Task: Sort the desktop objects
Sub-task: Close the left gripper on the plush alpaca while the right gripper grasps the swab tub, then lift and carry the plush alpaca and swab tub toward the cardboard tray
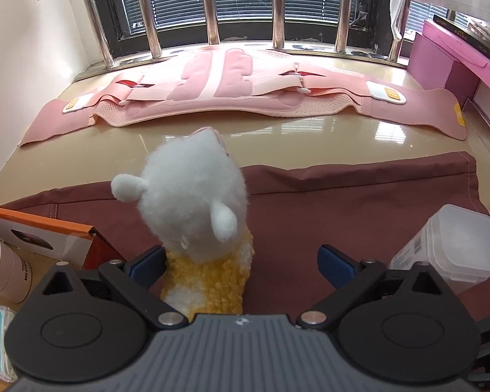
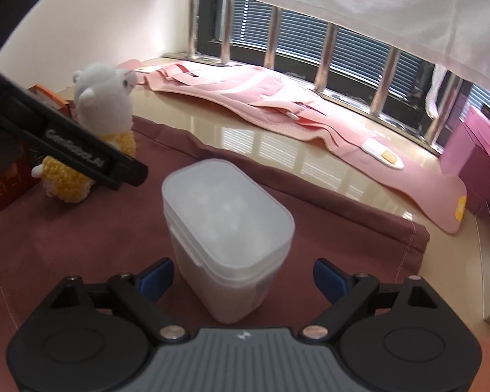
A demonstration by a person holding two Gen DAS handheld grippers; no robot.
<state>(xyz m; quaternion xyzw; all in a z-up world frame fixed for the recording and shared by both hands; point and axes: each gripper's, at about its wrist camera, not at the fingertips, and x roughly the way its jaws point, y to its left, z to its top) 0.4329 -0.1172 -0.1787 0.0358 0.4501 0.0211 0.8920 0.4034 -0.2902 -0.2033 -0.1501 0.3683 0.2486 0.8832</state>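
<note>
Left tongs (image 1: 241,266): released, plush sheep (image 1: 192,215) between them, touching one pad. Right tongs (image 2: 243,279): released, straddling the plastic container (image 2: 228,228). Advice: centre each item, then close gently.

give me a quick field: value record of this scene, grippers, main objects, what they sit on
left gripper: open, jaws either side of the plush toy's yellow body, left pad about touching it
right gripper: open, jaws either side of the container, not closed on it
plush toy: white fluffy head, yellow body, upright
plastic container: translucent white, lidded, upright
surface: maroon cloth over a glossy beige sill
behind: pink support belt spread flat by the window bars
left edge: orange box
</note>
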